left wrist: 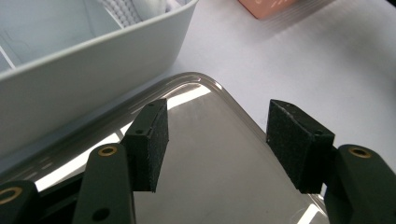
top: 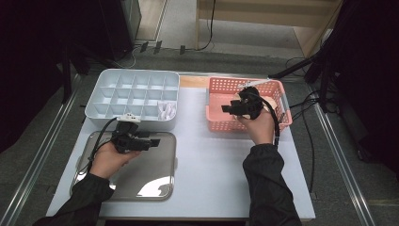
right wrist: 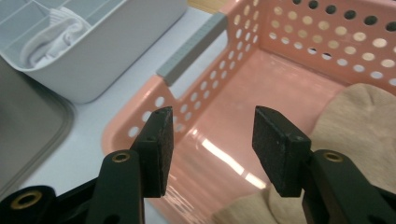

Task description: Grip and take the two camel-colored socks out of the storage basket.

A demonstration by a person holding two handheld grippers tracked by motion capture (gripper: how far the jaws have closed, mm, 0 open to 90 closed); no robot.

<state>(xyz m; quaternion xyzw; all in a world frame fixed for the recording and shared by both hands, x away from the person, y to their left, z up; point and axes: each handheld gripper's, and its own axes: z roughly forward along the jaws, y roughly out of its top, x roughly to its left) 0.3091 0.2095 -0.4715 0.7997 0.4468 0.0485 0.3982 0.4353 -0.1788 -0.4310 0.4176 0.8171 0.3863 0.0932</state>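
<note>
A pink perforated basket (top: pixel 221 87) (right wrist: pixel 224 70) stands at the right of the table, with beige cloth pieces (right wrist: pixel 357 119) lying in it. My right gripper (top: pixel 234 108) (right wrist: pixel 212 144) hangs open over the basket's near left part, nothing between its pads. A grey divided organizer box (top: pixel 136 92) (left wrist: pixel 93 70) stands at the left; a rolled white cloth (top: pixel 167 110) (right wrist: pixel 56 30) lies in its front right compartment. My left gripper (top: pixel 153 142) (left wrist: pixel 219 140) is open and empty above the metal tray (top: pixel 155 181) (left wrist: pixel 219 186).
The white table top (top: pixel 211 165) has bare room between the tray and the basket. Metal rails run along both table sides. Cables (top: pixel 306 103) trail off the right edge near a dark stand.
</note>
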